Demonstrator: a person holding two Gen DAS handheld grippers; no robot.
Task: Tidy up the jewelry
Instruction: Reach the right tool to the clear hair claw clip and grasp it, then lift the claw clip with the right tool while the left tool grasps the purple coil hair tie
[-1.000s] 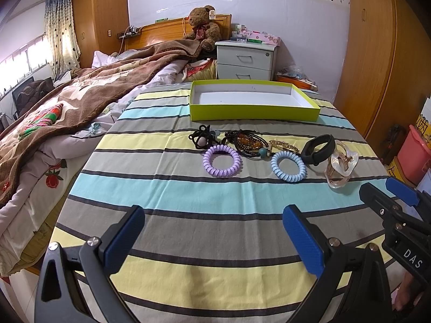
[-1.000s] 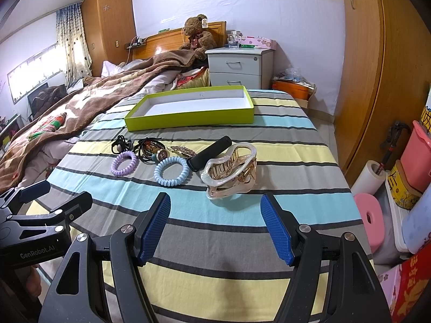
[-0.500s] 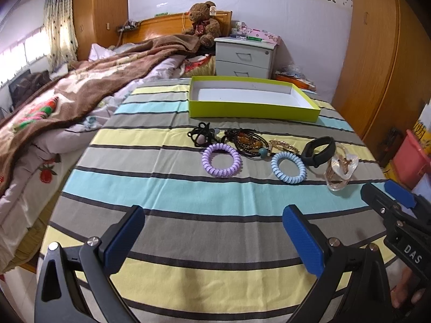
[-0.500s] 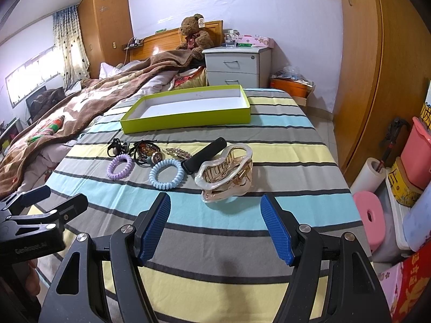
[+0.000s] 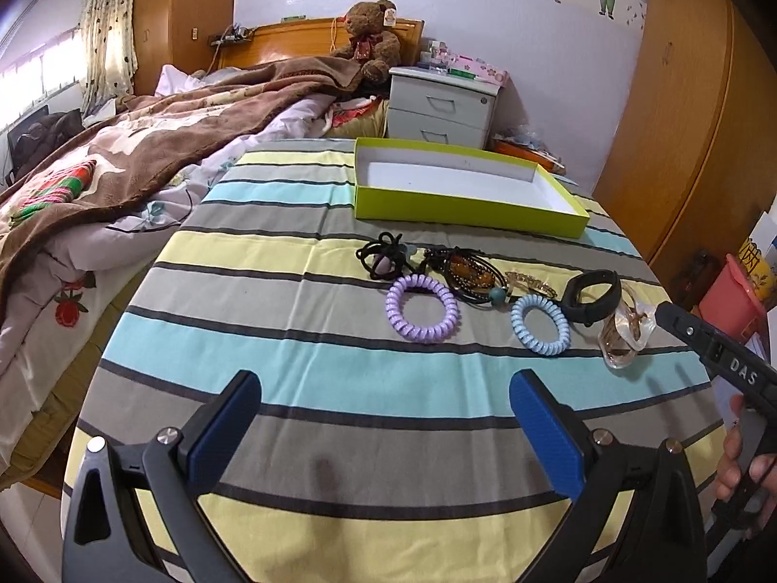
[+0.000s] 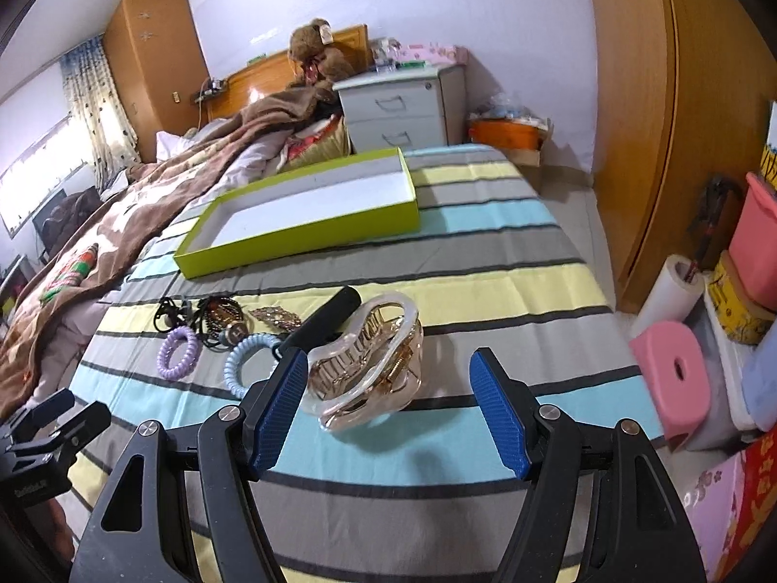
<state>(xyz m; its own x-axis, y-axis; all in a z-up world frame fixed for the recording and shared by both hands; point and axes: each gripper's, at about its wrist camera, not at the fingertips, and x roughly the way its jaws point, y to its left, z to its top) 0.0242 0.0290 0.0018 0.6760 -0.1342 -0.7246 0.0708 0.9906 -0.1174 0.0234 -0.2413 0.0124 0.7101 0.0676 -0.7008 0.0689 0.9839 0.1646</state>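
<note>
A row of jewelry lies on the striped tablecloth point(image 5: 291, 350): black hair ties point(image 5: 383, 255), a purple coil tie point(image 5: 421, 307), dark bead bracelets point(image 5: 466, 272), a blue coil tie point(image 5: 540, 324), a black band point(image 5: 591, 297) and a clear hair claw point(image 6: 369, 364). Behind them sits an empty lime-green tray point(image 5: 466, 209). My right gripper point(image 6: 391, 413) is open, low over the cloth, with the hair claw just ahead of its fingertips, nearer the left one. My left gripper point(image 5: 383, 425) is open, well short of the purple coil tie.
A bed with a brown blanket point(image 5: 121, 155) borders the table's left side. A grey nightstand point(image 5: 442, 111) and teddy bear point(image 5: 369, 34) stand behind. Right of the table are a wooden wardrobe point(image 6: 680, 97), a pink stool point(image 6: 675, 369) and storage boxes point(image 6: 752, 252).
My right gripper has moved forward and down toward the hair claw, which now looms large between the fingertips. The left gripper has shifted slightly; the jewelry has stayed put.
</note>
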